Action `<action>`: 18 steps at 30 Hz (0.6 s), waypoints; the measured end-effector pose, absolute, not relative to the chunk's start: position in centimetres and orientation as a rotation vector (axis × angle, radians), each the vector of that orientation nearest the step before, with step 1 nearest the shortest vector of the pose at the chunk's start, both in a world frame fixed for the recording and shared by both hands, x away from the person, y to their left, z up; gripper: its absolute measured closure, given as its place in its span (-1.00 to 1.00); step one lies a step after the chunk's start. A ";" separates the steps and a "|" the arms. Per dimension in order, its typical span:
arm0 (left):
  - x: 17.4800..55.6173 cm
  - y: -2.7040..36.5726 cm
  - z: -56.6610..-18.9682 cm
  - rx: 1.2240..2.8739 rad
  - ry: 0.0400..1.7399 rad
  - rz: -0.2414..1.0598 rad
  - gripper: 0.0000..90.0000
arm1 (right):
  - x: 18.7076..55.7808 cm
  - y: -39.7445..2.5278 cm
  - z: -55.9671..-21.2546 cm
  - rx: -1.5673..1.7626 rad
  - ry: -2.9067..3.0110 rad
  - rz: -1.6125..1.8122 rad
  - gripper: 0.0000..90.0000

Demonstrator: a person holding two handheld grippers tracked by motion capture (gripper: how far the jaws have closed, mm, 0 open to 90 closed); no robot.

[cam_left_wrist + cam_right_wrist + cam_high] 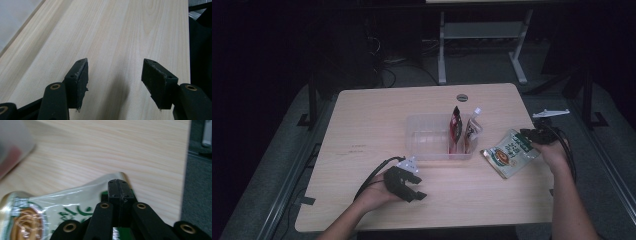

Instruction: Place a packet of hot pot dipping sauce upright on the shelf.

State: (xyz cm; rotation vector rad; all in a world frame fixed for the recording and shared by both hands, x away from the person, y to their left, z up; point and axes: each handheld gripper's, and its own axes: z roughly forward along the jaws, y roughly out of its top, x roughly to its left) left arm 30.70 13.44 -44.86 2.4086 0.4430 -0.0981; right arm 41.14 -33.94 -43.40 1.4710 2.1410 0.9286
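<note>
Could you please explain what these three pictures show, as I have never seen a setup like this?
A person sits at a light wooden table, holding a black two-fingered hand tool in each hand. One picture looks down from above; the other two come from cameras riding on each tool. The left gripper hovers open over bare wood. The right gripper is shut on the edge of a green and white plastic food pouch lying on the table. A clear plastic tray in the middle holds two upright sachets, one red, one pale.
</note>
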 end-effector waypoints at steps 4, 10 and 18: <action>30.6 13.3 -44.9 2.413 0.438 -0.100 -0.16 | 41.3 -35.0 -44.1 1.517 2.105 0.875 1.00; 30.7 13.3 -44.9 2.419 0.441 -0.103 -0.16 | 41.7 -35.2 -45.5 1.541 2.131 0.819 1.00; 30.7 13.4 -44.9 2.425 0.436 -0.103 -0.16 | 42.0 -34.7 -46.3 1.533 2.162 0.777 1.00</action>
